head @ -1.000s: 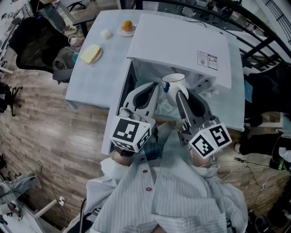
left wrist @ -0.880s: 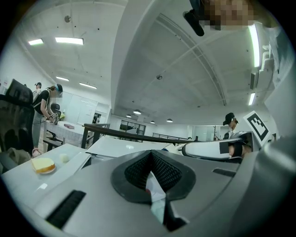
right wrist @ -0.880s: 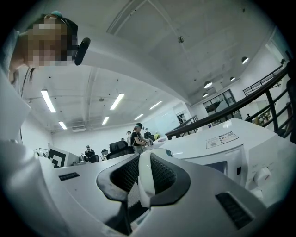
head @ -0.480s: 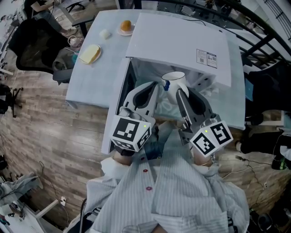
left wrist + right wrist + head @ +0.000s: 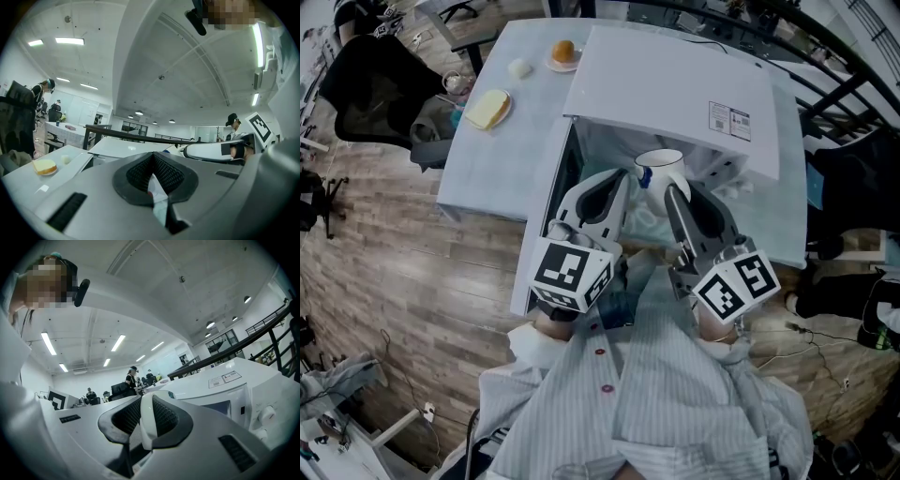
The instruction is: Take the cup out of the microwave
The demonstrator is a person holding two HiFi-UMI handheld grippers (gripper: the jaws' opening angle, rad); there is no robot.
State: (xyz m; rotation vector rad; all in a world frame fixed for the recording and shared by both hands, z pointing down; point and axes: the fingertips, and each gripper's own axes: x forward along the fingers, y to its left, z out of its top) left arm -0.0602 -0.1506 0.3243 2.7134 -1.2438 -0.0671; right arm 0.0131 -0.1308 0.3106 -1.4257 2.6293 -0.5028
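A white cup (image 5: 661, 172) with a blue mark hangs at the front of the white microwave's (image 5: 675, 89) open cavity. My right gripper (image 5: 673, 192) is shut on it. In the right gripper view the cup's white wall (image 5: 146, 420) stands pinched between the black pads, with the microwave (image 5: 220, 390) off to the right. My left gripper (image 5: 617, 187) hovers just left of the cup, level, by the open door (image 5: 546, 216). Its jaws (image 5: 153, 159) are closed together with nothing held.
The pale table (image 5: 497, 159) left of the microwave holds a plate of bread (image 5: 486, 111), a small white ball (image 5: 518, 68) and a plate with an orange bun (image 5: 562, 54). A black chair (image 5: 366, 89) stands at the far left. Railings run behind.
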